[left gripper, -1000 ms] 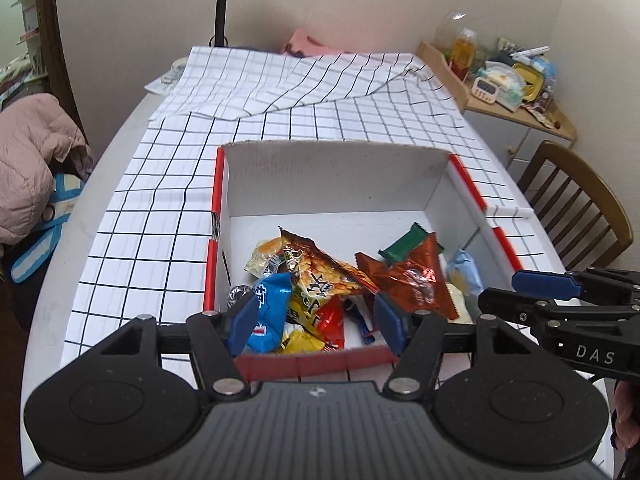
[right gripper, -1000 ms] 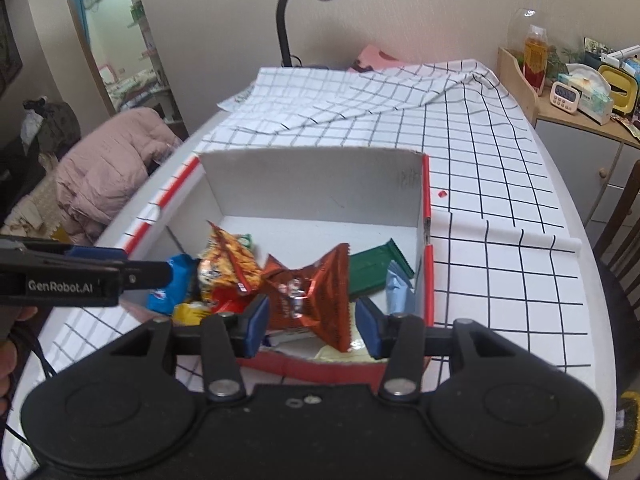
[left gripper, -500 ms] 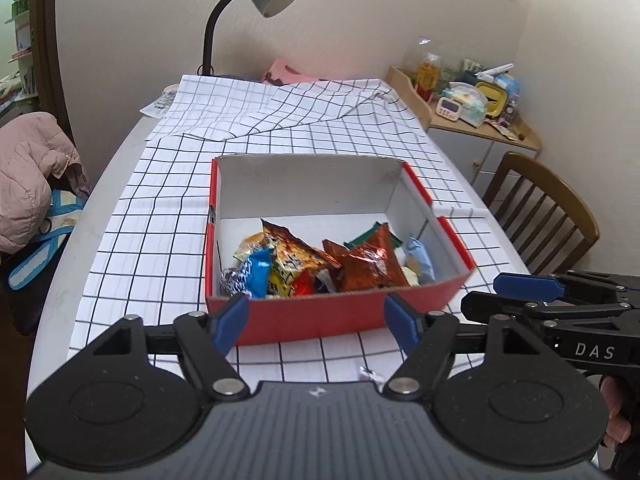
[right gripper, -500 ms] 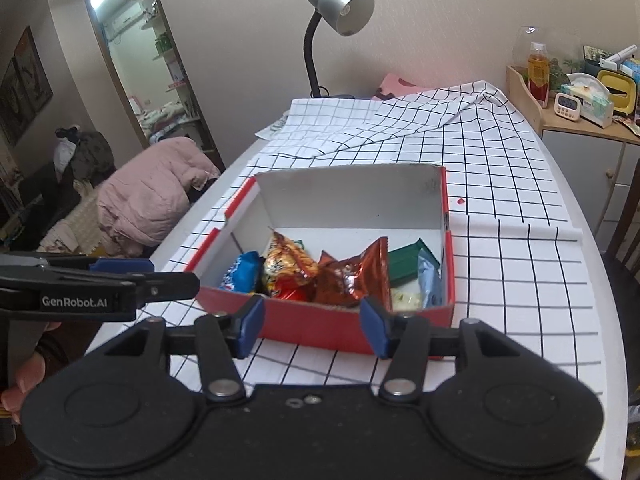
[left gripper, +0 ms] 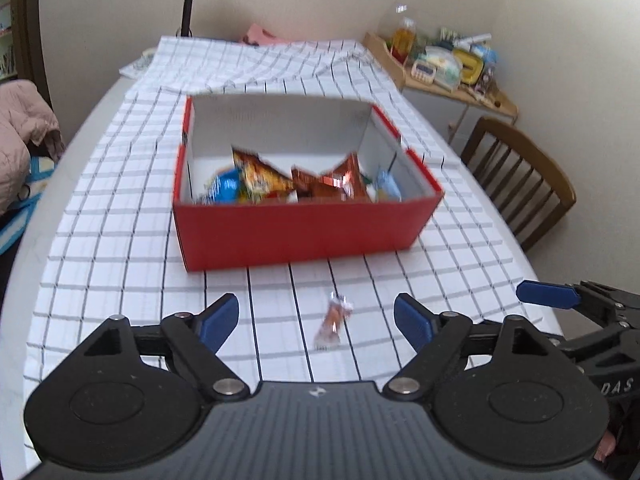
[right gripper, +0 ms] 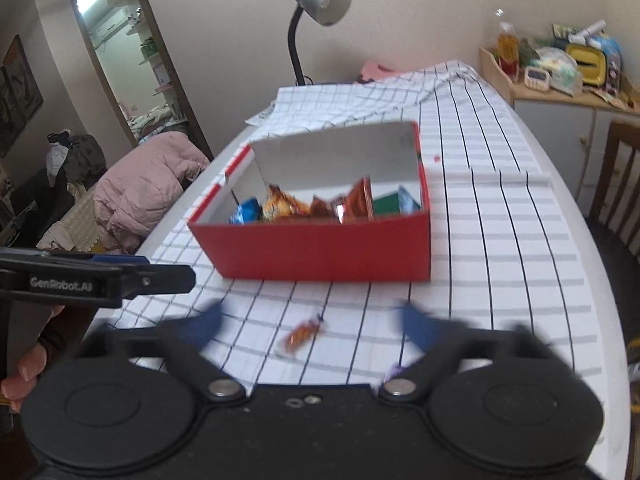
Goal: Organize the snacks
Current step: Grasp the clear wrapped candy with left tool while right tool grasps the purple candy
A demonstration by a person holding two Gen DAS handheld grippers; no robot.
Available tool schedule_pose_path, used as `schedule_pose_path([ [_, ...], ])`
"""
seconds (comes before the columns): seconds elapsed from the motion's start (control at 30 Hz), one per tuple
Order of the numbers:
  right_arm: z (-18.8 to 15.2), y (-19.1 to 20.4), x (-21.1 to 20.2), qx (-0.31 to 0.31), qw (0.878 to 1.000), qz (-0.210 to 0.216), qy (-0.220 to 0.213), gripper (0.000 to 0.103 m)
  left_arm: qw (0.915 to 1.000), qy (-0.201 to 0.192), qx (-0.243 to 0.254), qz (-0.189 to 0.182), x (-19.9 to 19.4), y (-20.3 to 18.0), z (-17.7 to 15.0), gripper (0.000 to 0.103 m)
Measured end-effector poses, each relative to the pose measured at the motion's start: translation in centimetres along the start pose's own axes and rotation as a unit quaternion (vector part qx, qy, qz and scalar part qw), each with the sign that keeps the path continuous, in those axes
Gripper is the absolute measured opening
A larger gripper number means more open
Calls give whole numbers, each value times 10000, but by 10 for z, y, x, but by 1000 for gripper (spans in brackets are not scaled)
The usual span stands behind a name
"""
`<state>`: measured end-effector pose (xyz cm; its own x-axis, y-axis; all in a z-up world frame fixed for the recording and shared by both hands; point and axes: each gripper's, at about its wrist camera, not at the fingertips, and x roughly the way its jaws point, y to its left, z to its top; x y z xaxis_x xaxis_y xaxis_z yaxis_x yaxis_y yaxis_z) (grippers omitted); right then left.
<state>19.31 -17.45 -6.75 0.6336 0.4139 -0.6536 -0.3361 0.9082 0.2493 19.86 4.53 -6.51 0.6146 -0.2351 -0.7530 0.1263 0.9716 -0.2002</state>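
A: Two hand-held black grippers with blue finger pads are hovering over the near end of the white tablecloth with a black grid [left gripper: 120, 240]. The left gripper [left gripper: 316, 318] is pointing down toward the cloth, its jaws opening and standing well apart, nothing gripped between them.

B: And the right gripper [right gripper: 310, 322]?

A: Its jaws are opening too, wide apart, blurred in its own view. Nothing is being pinched. A small orange candy in a clear twisted wrapper [left gripper: 333, 320] is lying loose on the cloth, between the spread fingers of each gripper as each camera sees it, touching no pad.

B: Where are the rest of the snacks sitting?

A: Inside the red cardboard box with a white interior [left gripper: 304, 232], which is resting on the cloth just beyond the candy. A blue packet [right gripper: 245, 213], an orange-yellow crisp bag [right gripper: 282, 206], a shiny copper-brown foil bag [right gripper: 354, 202] and a green packet [right gripper: 385, 202] are crowding its near half.

B: Anything beyond?

A: A silver desk lamp on a black gooseneck [right gripper: 320, 0] is standing at the far end of the table.
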Motion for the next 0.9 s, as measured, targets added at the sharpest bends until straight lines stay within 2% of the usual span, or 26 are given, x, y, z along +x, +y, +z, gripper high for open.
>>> schedule_pose_path([
  [0.13,-20,-5,3,87,9998,-117,138,102,9998,169,139,8,18,-5,-11,86],
  [0.27,-37,-9,8,96,9984,-542,148,102,9988,329,370,11,42,-11,-17,86],
  [0.37,-47,-16,20,211,9961,-783,335,102,9975,486,523,2,61,-14,-20,86],
  [0.67,-60,-33,54,583,9910,-1005,660,97,9915,741,1055,193,107,-30,-17,86],
  [0.9,-55,-37,72,666,9880,-1138,810,93,9868,1151,1127,182,134,-32,-11,85],
])
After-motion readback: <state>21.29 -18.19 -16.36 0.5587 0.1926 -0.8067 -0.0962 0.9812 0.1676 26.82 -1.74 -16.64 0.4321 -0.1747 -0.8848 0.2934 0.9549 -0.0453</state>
